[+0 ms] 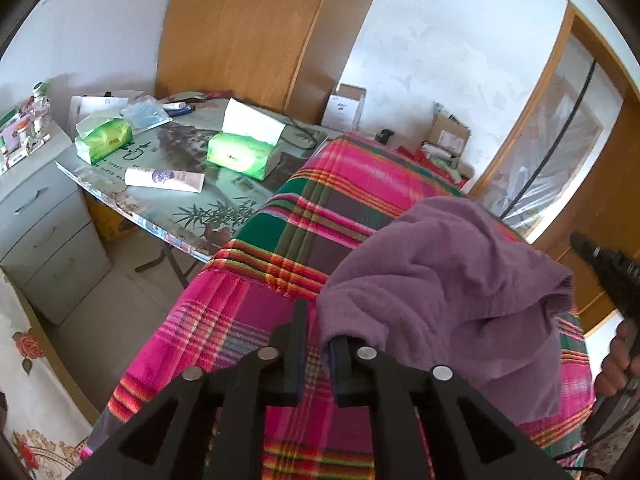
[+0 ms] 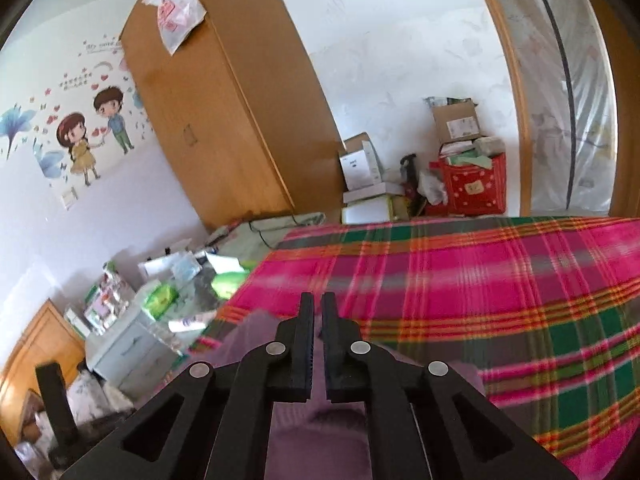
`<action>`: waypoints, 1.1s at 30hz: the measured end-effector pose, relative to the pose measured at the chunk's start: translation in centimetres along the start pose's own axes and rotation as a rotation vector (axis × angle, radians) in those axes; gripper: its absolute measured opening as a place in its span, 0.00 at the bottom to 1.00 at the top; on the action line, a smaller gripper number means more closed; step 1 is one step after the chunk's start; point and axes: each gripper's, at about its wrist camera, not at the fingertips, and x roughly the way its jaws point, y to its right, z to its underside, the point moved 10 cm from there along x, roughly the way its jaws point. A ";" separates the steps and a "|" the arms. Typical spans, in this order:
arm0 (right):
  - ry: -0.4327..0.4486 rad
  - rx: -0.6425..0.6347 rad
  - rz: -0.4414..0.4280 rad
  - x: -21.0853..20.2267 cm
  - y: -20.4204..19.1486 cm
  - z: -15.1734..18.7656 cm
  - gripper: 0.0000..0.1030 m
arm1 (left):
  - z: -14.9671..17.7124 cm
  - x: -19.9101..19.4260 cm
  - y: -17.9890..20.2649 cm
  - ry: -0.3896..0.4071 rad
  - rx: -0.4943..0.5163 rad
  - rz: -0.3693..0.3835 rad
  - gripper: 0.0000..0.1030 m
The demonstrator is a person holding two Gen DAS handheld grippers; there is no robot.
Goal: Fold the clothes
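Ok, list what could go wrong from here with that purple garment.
1. The purple garment hangs bunched in the air; only a small edge sits in the left gripper, so it may slip.
2. The right gripper looks nearly closed, its hold unclear.
3. Laid down crumpled on the plaid blanket, it may fold crooked.

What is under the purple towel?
Under the purple towel lies the pink plaid blanket, which spreads out all around it. The towel drapes over one finger of the left gripper. Anything else beneath its folds is covered.
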 end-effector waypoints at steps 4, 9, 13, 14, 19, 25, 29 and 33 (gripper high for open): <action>-0.056 -0.011 0.007 -1.8 1.4 2.8 0.07 | 0.7 -2.1 1.0 0.018 0.082 -0.004 0.14; -0.104 0.000 0.040 -4.6 4.2 6.8 0.29 | 0.5 -4.5 1.2 0.063 0.119 -0.021 0.21; -0.121 0.047 0.064 -6.0 6.5 9.2 0.30 | 0.8 -4.8 3.4 0.062 0.190 0.018 0.25; -0.134 0.070 0.066 -6.2 7.1 10.1 0.33 | 1.2 -4.5 4.6 0.046 0.233 0.030 0.29; -0.193 0.166 0.051 -6.5 9.4 13.3 0.36 | 4.2 -2.6 10.1 -0.020 0.441 0.055 0.30; -0.236 0.238 -0.022 -5.8 9.5 14.8 0.44 | 5.8 0.4 13.8 -0.045 0.595 0.003 0.30; -0.259 0.218 -0.071 -4.7 8.2 15.2 0.44 | 5.8 2.1 14.3 -0.071 0.613 -0.044 0.30; -0.250 0.232 -0.096 -4.3 7.6 15.2 0.43 | 5.5 2.6 14.3 -0.084 0.584 -0.036 0.30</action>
